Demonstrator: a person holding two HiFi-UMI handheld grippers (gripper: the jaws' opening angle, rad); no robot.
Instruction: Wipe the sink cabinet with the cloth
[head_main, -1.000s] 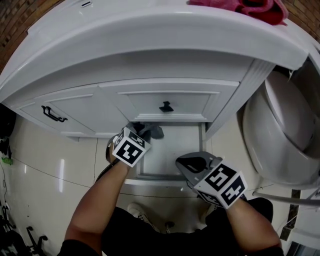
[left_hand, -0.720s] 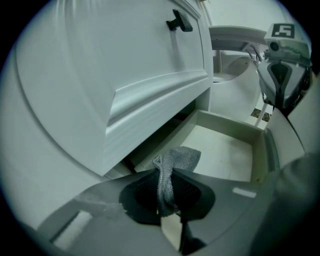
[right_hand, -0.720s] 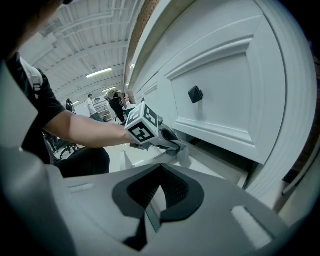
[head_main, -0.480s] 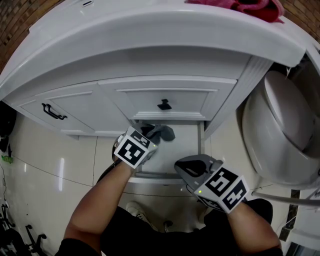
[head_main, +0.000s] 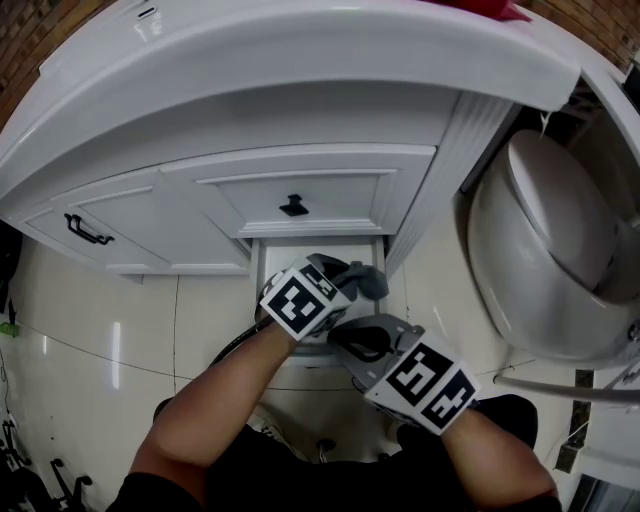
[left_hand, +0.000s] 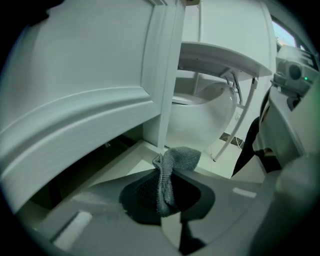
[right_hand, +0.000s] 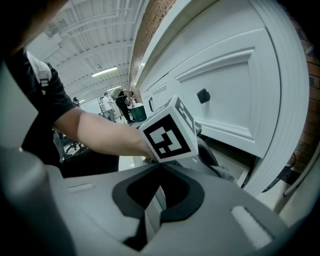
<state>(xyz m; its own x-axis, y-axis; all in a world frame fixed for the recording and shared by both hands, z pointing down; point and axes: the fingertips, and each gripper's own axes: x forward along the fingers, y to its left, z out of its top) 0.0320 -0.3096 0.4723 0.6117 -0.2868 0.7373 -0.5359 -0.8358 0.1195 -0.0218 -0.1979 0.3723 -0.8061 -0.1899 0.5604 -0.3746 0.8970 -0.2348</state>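
Observation:
The white sink cabinet (head_main: 300, 180) fills the upper head view; its drawer front carries a black knob (head_main: 293, 206). My left gripper (head_main: 340, 278) is low at the cabinet's base, near the right corner post (left_hand: 167, 75). It is shut on a grey cloth (left_hand: 170, 175), whose bunched top (head_main: 366, 281) sticks out past the fingertips. My right gripper (head_main: 352, 336) hovers just behind and right of the left one, apart from the cabinet. Its jaws are shut with nothing between them (right_hand: 159, 175). In the right gripper view the left gripper's marker cube (right_hand: 167, 132) sits directly ahead.
A white toilet (head_main: 540, 250) stands close on the right of the cabinet. A black handle (head_main: 82, 230) is on the left cabinet door. A red cloth (head_main: 490, 8) lies on the countertop edge. Pale tiled floor (head_main: 90, 350) spreads to the left.
The left gripper has slid rightward along the cabinet's base with the cloth, toward the right post. The right gripper has shifted left, closer to it.

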